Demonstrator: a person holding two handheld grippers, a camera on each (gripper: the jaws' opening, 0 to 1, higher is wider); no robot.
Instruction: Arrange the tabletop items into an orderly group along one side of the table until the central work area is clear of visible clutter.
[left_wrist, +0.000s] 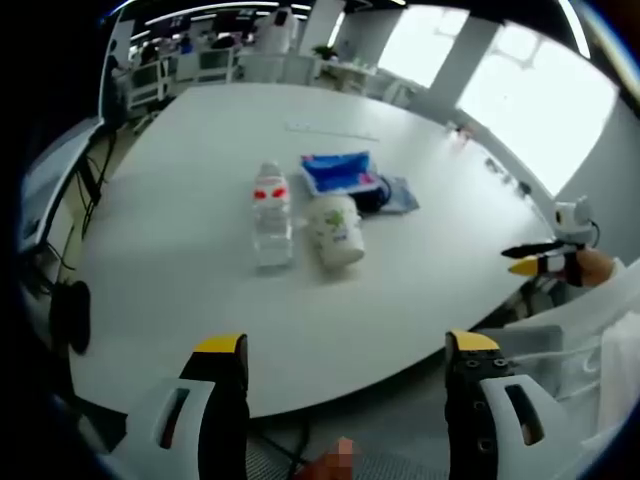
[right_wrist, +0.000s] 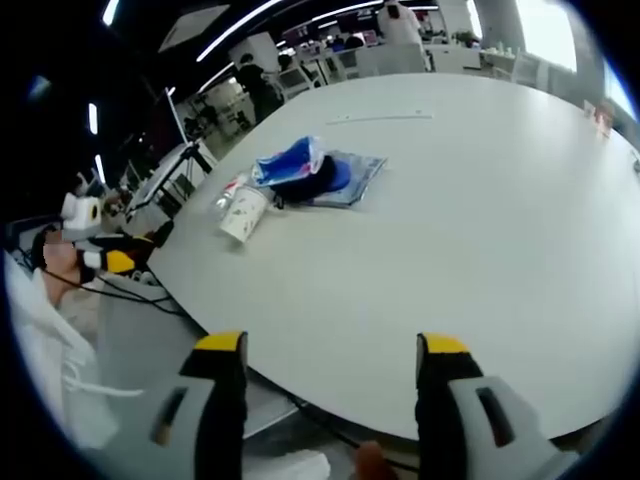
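Observation:
A clear plastic bottle (left_wrist: 272, 215) with a red label lies on the white table (left_wrist: 180, 250) beside a white canister (left_wrist: 335, 230) on its side. Behind them sit a blue packet (left_wrist: 340, 172) and a grey-blue pouch (left_wrist: 402, 193). My left gripper (left_wrist: 345, 345) hangs open off the table's near edge, well short of the items. My right gripper (right_wrist: 330, 345) is open too, over the edge at another side of the table (right_wrist: 480, 200). From there the canister (right_wrist: 243, 212), blue packet (right_wrist: 290, 163) and pouch (right_wrist: 352, 175) lie far ahead to the left. Each gripper appears in the other's view: right gripper (left_wrist: 545, 258), left gripper (right_wrist: 120, 258).
A thin pale strip (left_wrist: 330, 130) lies on the far part of the table. Small objects (left_wrist: 460, 135) sit near the far right edge. A dark chair (left_wrist: 70, 315) stands at the left. A white sleeve (right_wrist: 45, 340) hangs beside the table edge. Desks and people fill the background.

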